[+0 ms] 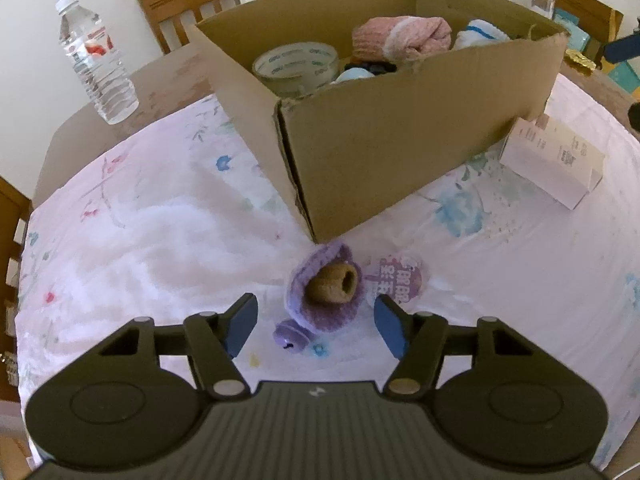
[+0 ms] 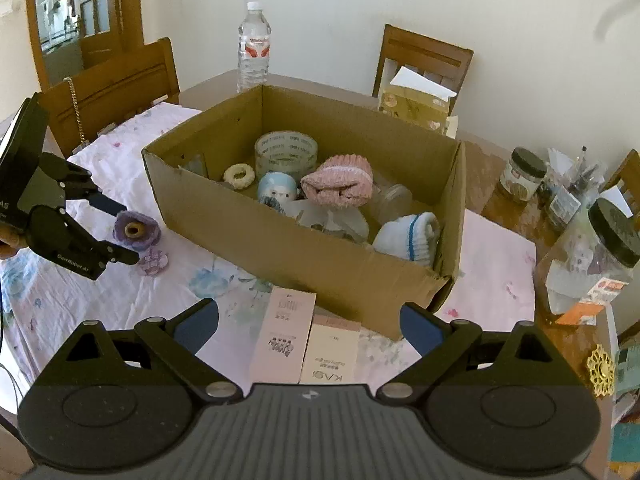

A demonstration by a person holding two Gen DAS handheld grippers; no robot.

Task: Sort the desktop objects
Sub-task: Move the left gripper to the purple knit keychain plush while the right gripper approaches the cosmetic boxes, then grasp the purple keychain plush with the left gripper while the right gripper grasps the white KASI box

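Observation:
A purple crocheted flower with a tan centre (image 1: 324, 296) lies on the floral tablecloth just in front of the cardboard box's (image 1: 400, 140) near corner. My left gripper (image 1: 316, 316) is open and straddles the flower, with a gap between each blue pad and the yarn. A small purple bell (image 1: 290, 334) and a purple paper tag (image 1: 396, 276) lie beside it. In the right wrist view the left gripper (image 2: 126, 232) brackets the same flower (image 2: 136, 230). My right gripper (image 2: 310, 326) is open above a pale pink and cream carton (image 2: 284, 332), not touching it.
The cardboard box (image 2: 300, 248) holds a tape roll (image 2: 286, 154), a pink knit item (image 2: 338, 182), a white sock (image 2: 408, 234) and small toys. A water bottle (image 2: 254, 44) stands behind it. Glass jars (image 2: 592, 252) crowd the right edge. Wooden chairs ring the table.

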